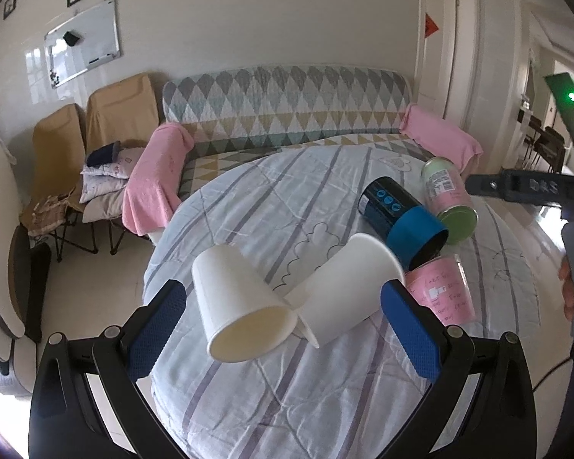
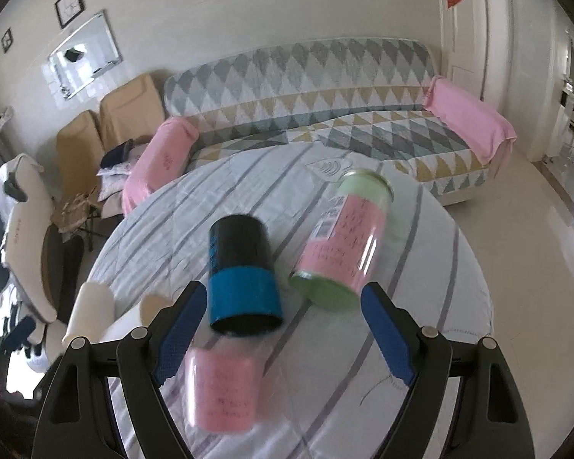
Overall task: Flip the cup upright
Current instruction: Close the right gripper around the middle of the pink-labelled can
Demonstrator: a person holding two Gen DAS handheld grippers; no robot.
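Observation:
Several cups lie on their sides on a round table with a striped cloth [image 1: 287,401]. Two white paper cups [image 1: 241,302] [image 1: 348,290] lie between the open fingers of my left gripper [image 1: 283,329], which is empty. A black cup with a blue band [image 2: 241,271], a green cup with a pink label [image 2: 344,244] and a clear pink cup [image 2: 222,390] lie in front of my right gripper [image 2: 283,336], which is open and empty. The pink cup lies low between its fingers. The right gripper's body shows at the right edge of the left wrist view [image 1: 516,187].
A sofa with a diamond-pattern cover [image 2: 306,88] and pink armrest towels stands behind the table. Folding chairs with cushions [image 1: 95,153] stand at the left. A whiteboard [image 1: 82,48] hangs on the wall. A doorway [image 1: 440,57] opens at the right.

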